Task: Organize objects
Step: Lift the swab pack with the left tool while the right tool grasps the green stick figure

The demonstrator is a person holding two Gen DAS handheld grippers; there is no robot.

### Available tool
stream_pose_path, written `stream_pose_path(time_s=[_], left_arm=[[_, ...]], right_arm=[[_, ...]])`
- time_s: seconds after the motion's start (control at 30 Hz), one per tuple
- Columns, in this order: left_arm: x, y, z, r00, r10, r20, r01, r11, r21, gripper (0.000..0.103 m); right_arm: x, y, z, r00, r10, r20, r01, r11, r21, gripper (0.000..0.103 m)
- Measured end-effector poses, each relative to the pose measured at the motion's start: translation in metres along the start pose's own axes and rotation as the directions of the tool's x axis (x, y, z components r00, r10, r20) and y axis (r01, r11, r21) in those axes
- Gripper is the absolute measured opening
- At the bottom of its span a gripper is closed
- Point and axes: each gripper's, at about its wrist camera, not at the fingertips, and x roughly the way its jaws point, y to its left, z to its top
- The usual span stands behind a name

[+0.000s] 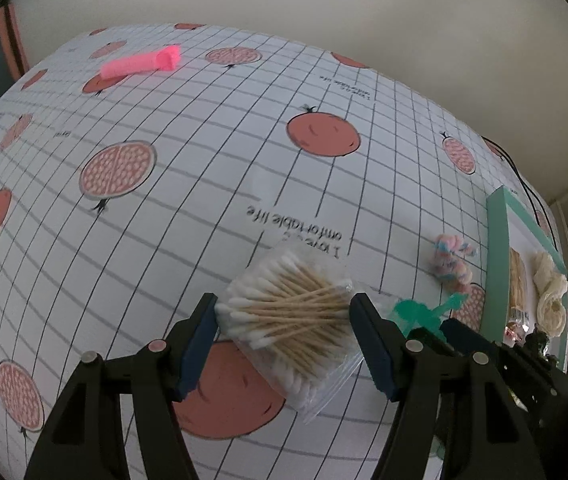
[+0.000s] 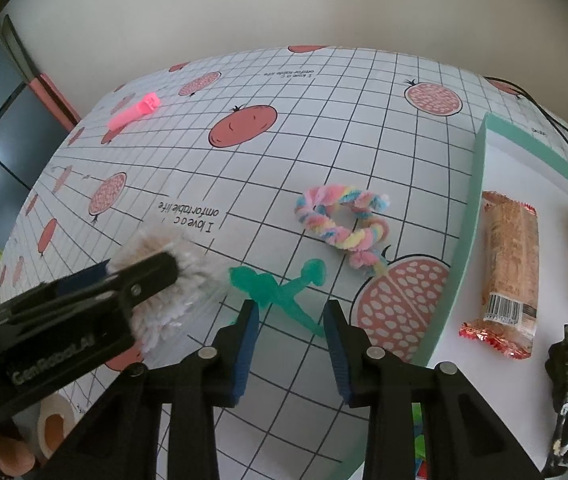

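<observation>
Left gripper [image 1: 284, 320]: jaws apart, straddling swab bag [image 1: 290, 320]; clamp squarely across the sticks. Right gripper [image 2: 290, 316]: jaws apart, over green pick [image 2: 274, 286].

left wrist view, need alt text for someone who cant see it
The left gripper has its two blue-padded fingers on either side of a clear bag of cotton swabs lying on a grid-patterned tablecloth printed with pomegranates. To its right lie a green plastic piece and a twisted pastel pipe cleaner, beside a mint-edged tray; a pink tube lies far across the table.
</observation>
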Motion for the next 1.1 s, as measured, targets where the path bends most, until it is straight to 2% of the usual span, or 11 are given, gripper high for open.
stream_pose_path(time_s=[0.1, 0.17, 0.27, 0.43, 0.63, 0.7, 0.87, 1.1], left_arm=[[-0.003, 0.005, -0.005, 1.000, 0.004, -0.003, -0.004, 1.000, -0.002, 0.069], [-0.004, 0.007, -0.007, 1.000, 0.008, -0.003, -0.008, 1.000, -0.007, 0.069], [-0.006, 0.011, -0.010, 1.000, 0.000, -0.007, 0.000, 1.000, -0.028, 0.069], [-0.007, 0.015, -0.014, 1.000, -0.006, -0.005, 0.006, 0.999, -0.051, 0.069], [-0.004, 0.031, -0.015, 0.998, -0.064, -0.027, 0.060, 0.988, -0.145, 0.069], [-0.004, 0.037, -0.014, 0.997, -0.065, -0.035, 0.058, 0.984, -0.169, 0.067], [-0.007, 0.048, -0.013, 0.999, 0.002, -0.033, -0.007, 0.986, -0.166, 0.067], [-0.007, 0.055, -0.013, 0.999, 0.016, -0.034, -0.021, 0.984, -0.178, 0.067]], right_arm=[[-0.001, -0.003, 0.001, 1.000, 0.021, 0.000, -0.021, 0.999, 0.034, 0.038], [-0.002, -0.005, 0.001, 0.999, 0.033, 0.008, -0.034, 0.998, 0.055, 0.048], [-0.005, -0.007, 0.002, 0.998, 0.050, 0.026, -0.052, 0.996, 0.071, 0.054], [-0.003, -0.006, 0.005, 0.998, 0.052, 0.026, -0.054, 0.994, 0.090, 0.055], [0.003, 0.001, 0.006, 0.999, 0.042, 0.029, -0.044, 0.996, 0.072, 0.059], [0.004, 0.005, 0.006, 0.999, 0.025, 0.031, -0.027, 0.998, 0.057, 0.060], [0.008, 0.021, 0.004, 0.999, -0.041, 0.035, 0.042, 0.999, -0.018, 0.062], [0.012, 0.030, 0.003, 0.992, -0.119, 0.045, 0.122, 0.990, -0.068, 0.062]])
